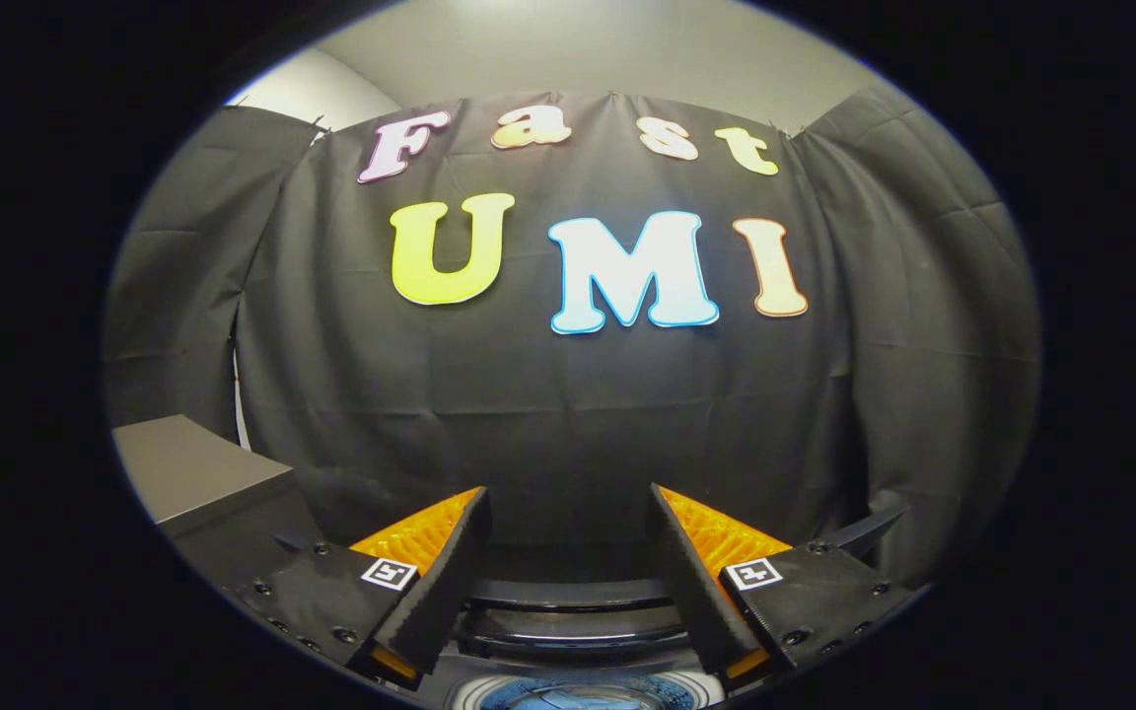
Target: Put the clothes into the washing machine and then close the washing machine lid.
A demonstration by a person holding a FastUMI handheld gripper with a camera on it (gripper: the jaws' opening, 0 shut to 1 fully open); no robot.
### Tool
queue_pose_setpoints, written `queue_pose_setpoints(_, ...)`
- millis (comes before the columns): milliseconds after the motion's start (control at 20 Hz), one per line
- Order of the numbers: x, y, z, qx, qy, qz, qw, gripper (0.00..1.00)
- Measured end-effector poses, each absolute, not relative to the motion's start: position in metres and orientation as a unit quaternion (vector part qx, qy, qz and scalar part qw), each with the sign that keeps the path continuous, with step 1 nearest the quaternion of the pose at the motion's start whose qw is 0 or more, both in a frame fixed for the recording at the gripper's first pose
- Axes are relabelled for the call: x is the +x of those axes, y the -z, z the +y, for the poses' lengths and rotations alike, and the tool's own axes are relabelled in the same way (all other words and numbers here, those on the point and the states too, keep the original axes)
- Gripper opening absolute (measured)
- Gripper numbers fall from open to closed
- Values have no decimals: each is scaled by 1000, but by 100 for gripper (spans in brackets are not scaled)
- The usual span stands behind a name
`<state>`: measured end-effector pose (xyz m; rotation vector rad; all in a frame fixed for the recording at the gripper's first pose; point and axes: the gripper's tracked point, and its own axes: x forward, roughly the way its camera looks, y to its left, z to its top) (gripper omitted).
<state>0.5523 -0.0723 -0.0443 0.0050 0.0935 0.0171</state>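
My gripper (568,513) is open, its two fingers spread wide with nothing between them. It is held high and looks straight at the booth's black cloth wall. Below the fingers lies the washing machine (578,616), seen from above: a dark curved rim, perhaps the raised lid's edge, and under it a bit of the round drum opening (578,695) with something bluish inside. I cannot tell whether that is clothing.
A grey flat-topped surface (188,468), like a table or cabinet, stands to the left of the fingers against the cloth wall. The black cloth hangs close behind the washing machine, with a pale wall and ceiling above it.
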Motion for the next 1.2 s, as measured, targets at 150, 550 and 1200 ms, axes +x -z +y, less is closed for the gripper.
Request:
queue_pose_setpoints(150, 539, 48, -72, 1, -9, 52, 999, 98)
queue_pose_setpoints(550, 514, 56, -73, -1, -9, 64, 998, 98)
queue_pose_setpoints(1200, 452, 98, -65, -9, -25, 97, 995, 96)
